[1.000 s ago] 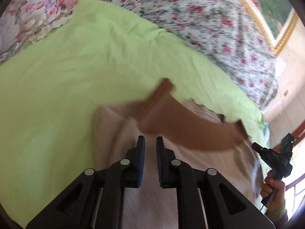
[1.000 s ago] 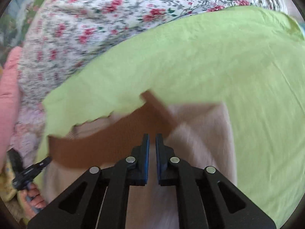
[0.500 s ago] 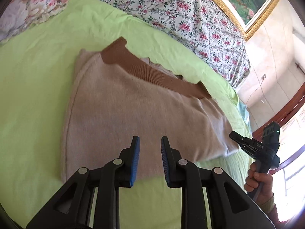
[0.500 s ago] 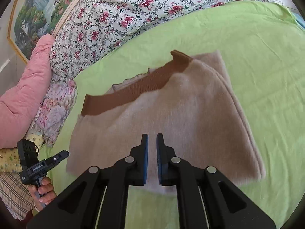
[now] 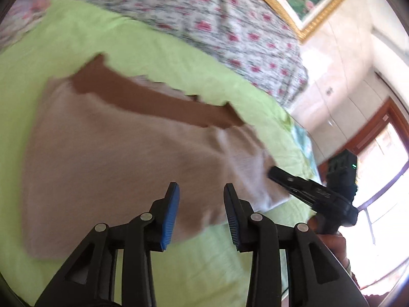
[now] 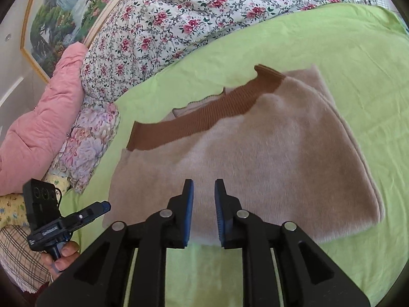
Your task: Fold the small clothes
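A beige knitted sweater (image 6: 255, 153) with a brown ribbed band (image 6: 204, 117) lies folded on the green sheet (image 6: 332, 51). It also shows, blurred, in the left wrist view (image 5: 115, 148). My left gripper (image 5: 202, 212) is open and empty above the sweater's near edge. My right gripper (image 6: 203, 209) is open a little and empty, above the near edge too. Each gripper shows in the other's view: the right one (image 5: 306, 186) at the sweater's right end, the left one (image 6: 66, 220) off its left end.
A floral quilt (image 6: 191, 18) lies behind the green sheet. Pink bedding (image 6: 43, 117) and a flowered pillow (image 6: 87, 140) lie at the left. A framed painting (image 6: 64, 7) hangs behind. A wall and a window (image 5: 378, 179) are at the right.
Both grippers let go of the sweater and drew back from it. The sweater now lies flat and folded. Both pairs of jaws have opened, the left wider.
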`<state>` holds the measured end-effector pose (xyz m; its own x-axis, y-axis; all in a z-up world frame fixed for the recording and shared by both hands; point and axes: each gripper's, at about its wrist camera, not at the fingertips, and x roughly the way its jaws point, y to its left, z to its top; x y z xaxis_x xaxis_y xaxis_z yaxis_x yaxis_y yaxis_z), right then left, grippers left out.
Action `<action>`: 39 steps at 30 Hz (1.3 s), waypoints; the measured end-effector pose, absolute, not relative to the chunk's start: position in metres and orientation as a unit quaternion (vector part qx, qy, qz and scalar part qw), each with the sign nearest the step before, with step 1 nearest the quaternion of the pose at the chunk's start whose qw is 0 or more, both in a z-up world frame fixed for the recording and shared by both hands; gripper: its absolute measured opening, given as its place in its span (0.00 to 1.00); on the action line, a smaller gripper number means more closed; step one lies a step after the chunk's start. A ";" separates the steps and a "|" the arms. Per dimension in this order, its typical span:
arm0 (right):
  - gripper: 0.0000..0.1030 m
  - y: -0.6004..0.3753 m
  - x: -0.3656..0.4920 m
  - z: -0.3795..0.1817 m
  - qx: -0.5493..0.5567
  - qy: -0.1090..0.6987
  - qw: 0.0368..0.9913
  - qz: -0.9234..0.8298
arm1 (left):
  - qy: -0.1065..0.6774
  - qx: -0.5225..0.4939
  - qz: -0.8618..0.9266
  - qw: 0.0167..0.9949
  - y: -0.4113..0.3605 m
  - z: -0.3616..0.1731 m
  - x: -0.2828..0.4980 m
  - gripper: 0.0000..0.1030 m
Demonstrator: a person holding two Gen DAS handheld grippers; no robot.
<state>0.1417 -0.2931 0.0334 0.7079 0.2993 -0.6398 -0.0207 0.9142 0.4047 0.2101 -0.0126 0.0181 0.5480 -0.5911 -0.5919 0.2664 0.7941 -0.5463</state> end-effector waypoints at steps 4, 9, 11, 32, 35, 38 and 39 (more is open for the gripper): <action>0.48 -0.312 0.150 0.040 0.159 0.359 0.919 0.030 | 0.406 -0.162 -0.272 0.857 -0.052 0.024 0.229 0.35; 0.61 -0.349 0.161 0.045 0.111 0.352 0.928 -0.043 | 0.397 -0.142 -0.292 0.858 -0.081 0.022 0.240 0.33; 0.61 -0.360 0.169 0.039 0.106 0.360 0.925 -0.051 | 0.390 -0.140 -0.308 0.856 -0.087 0.019 0.241 0.33; 0.10 -0.395 0.178 0.021 0.133 0.383 0.911 -0.077 | 0.499 -0.167 -0.260 0.809 -0.078 -0.054 0.290 0.11; 0.20 -0.398 0.167 0.029 0.148 0.374 0.912 -0.082 | 0.491 -0.164 -0.253 0.817 -0.062 -0.048 0.271 0.12; 0.22 -0.400 0.152 0.041 0.165 0.354 0.917 -0.074 | 0.482 -0.171 -0.235 0.826 -0.048 -0.041 0.248 0.19; 0.22 -0.398 0.147 0.044 0.168 0.349 0.919 -0.070 | 0.478 -0.171 -0.224 0.832 -0.043 -0.039 0.239 0.20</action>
<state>0.1472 -0.3979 0.0443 0.7463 -0.0107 -0.6655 0.2449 0.9342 0.2596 0.2388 -0.0431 -0.0391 0.4435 -0.5365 -0.7180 0.2095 0.8409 -0.4989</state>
